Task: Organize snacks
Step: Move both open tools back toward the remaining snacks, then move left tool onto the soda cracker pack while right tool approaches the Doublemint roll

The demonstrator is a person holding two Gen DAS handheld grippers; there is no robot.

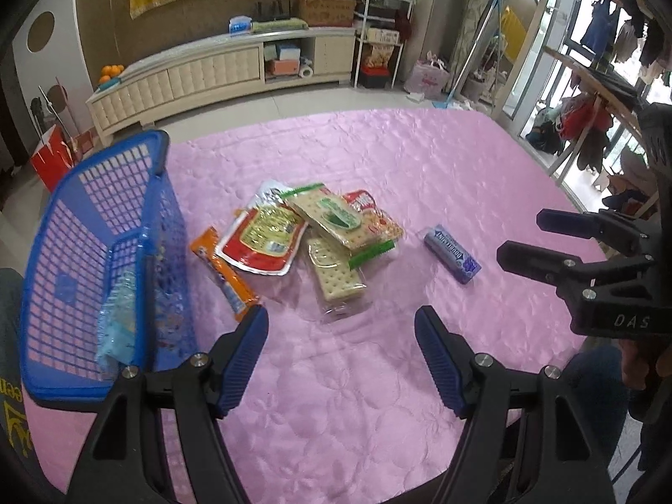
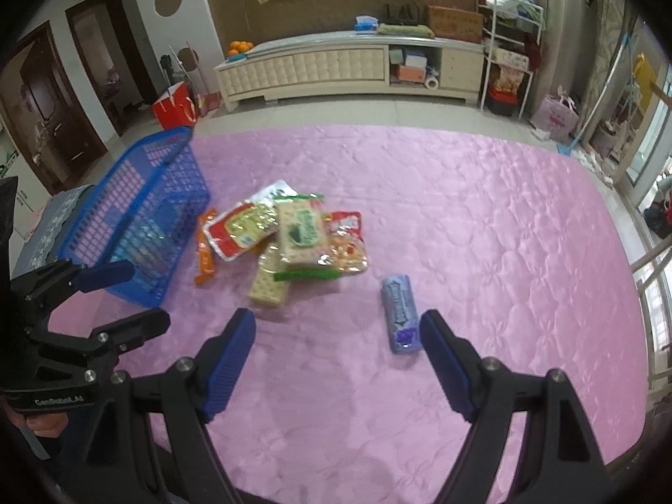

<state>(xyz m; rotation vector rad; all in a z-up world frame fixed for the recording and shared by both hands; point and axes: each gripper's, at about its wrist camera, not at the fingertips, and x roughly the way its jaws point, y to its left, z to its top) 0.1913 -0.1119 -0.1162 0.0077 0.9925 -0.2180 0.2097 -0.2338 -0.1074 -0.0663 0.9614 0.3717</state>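
Jaws on both tools stand wide and hold nothing. Left gripper [image 1: 341,361] hangs over bare pink cloth [image 1: 420,159], its tips just short of the near cracker pack [image 1: 334,273] at the front of the snack pile. Right gripper [image 2: 338,361] points down at the same cloth, with the purple pack [image 2: 401,315] lying just inside its right-hand pad, not touched.

Outward from there, the pile sits mid-table: a red pouch [image 1: 262,237], an upper cracker pack [image 1: 327,214] lying across a red-and-clear bag [image 1: 378,218], and an orange stick [image 1: 224,277] beside the pouch, towards the basket. The blue basket [image 1: 50,273] stands at the left edge of the table, near the pile, with a pale blue packet [image 1: 115,323] already inside against its wall.

By my reading this is the approach step: one snack seems stowed, the rest are loose, and neither tool has picked anything. Next, the right tool would need to shift sideways to straddle the purple pack across its narrow width before closing; the left could take the near cracker pack, which lies partly under others, so a low, careful grip seems wise.
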